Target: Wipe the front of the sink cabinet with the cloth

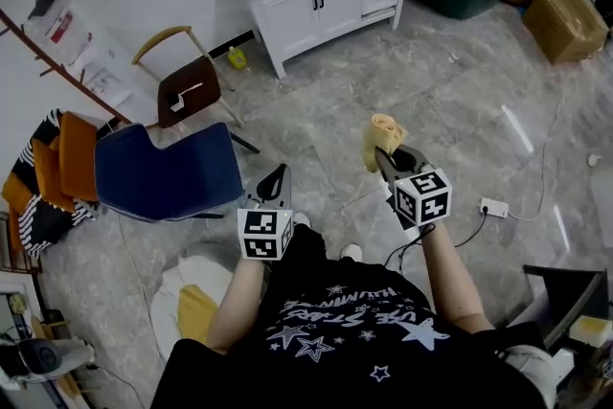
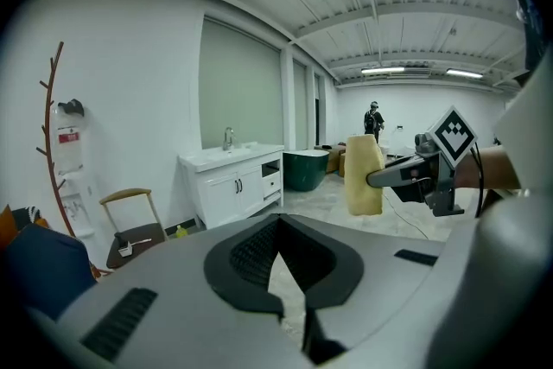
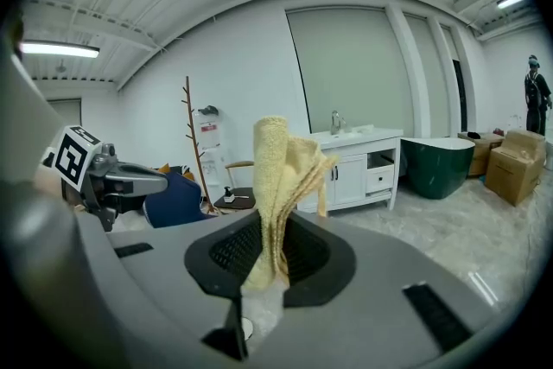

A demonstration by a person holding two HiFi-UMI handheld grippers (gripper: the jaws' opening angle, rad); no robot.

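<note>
Cloth (image 1: 385, 137) sits clamped in my right gripper (image 1: 391, 160) and stands upright, I judge for carrying to the cabinet (image 1: 305, 7), which stands well ahead across the floor by the wall. Left gripper (image 1: 278, 182) has its jaws together on nothing, idle. Cloth is pale yellow, nubby, folded thick. Wiping not yet begun.

We wear a black short-sleeved T-shirt (image 1: 345, 329) with white stars and white lettering | white shoes (image 1: 351, 251) | our left gripper (image 1: 279, 173) and right gripper (image 1: 385, 155): grey shells, black ribbed jaw linings | left marker cube (image 1: 264, 234) and right marker cube (image 1: 422, 197): white faces, black square patterns
</note>
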